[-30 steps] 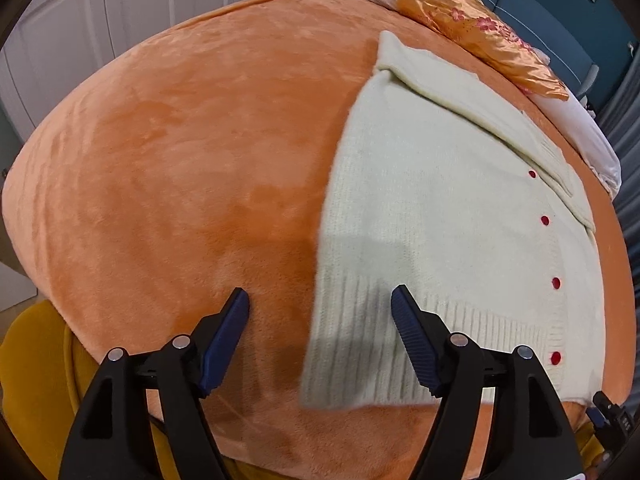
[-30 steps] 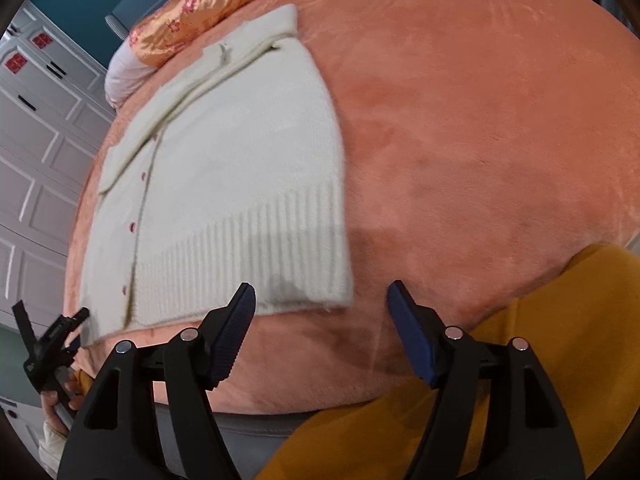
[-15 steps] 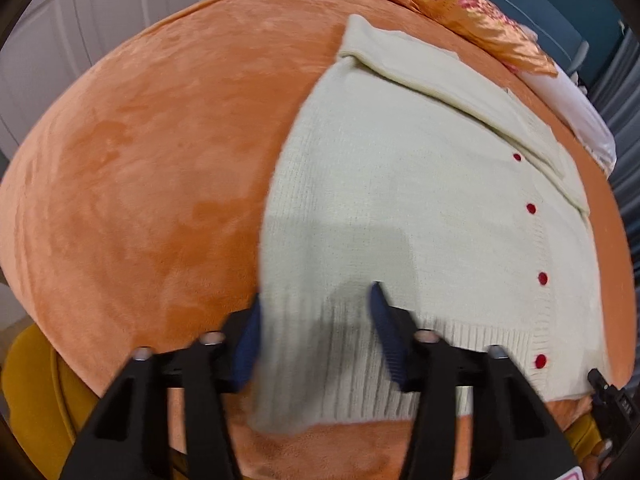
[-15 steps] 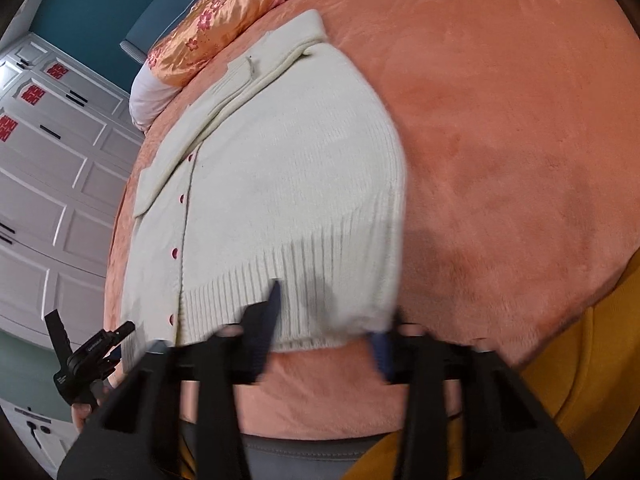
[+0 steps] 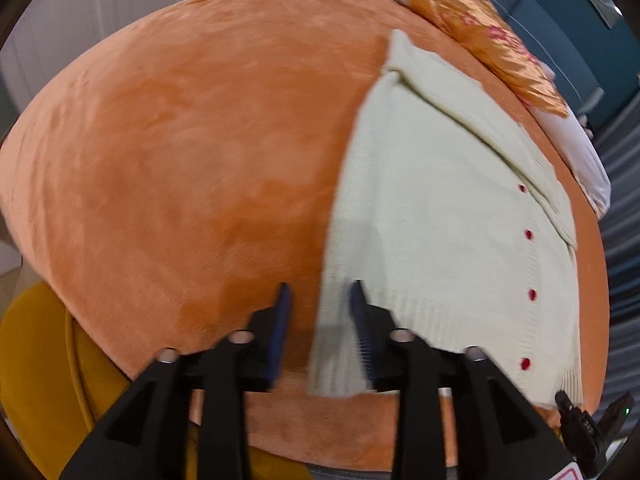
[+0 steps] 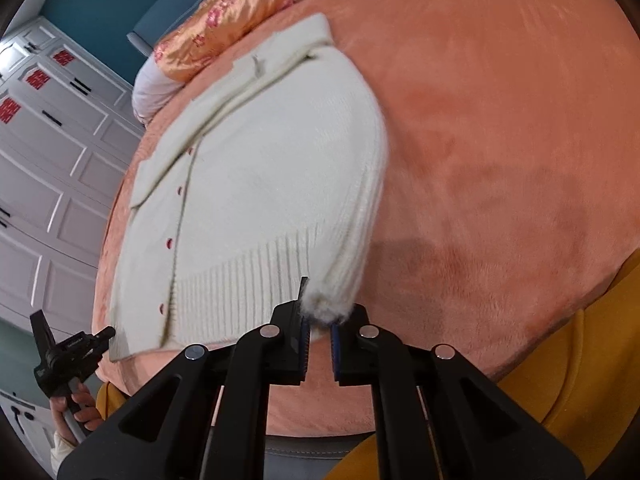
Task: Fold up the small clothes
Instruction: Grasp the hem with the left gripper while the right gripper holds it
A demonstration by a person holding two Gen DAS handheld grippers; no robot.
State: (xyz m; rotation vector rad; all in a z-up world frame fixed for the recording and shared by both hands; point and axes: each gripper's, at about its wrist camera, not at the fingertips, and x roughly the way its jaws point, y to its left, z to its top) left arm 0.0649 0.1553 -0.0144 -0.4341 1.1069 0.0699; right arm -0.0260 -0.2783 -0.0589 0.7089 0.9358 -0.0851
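A cream knit cardigan (image 5: 440,200) with red buttons lies flat on an orange plush bed cover (image 5: 180,160); it also shows in the right wrist view (image 6: 260,184). My left gripper (image 5: 320,320) has its jaws narrowed around the cardigan's near left hem corner, with a gap still showing. My right gripper (image 6: 318,334) is shut on the near right hem corner, which is bunched and lifted between the pads.
An orange satin pillow (image 5: 492,44) and a white pillow (image 5: 580,152) lie at the head of the bed. White wardrobe doors (image 6: 48,152) stand to the left. A mustard yellow cloth (image 6: 580,360) hangs at the bed's near edge.
Both grippers came down onto the hem corners and their jaws narrowed. The right one has pinched and lifted its corner, curling the right side edge.
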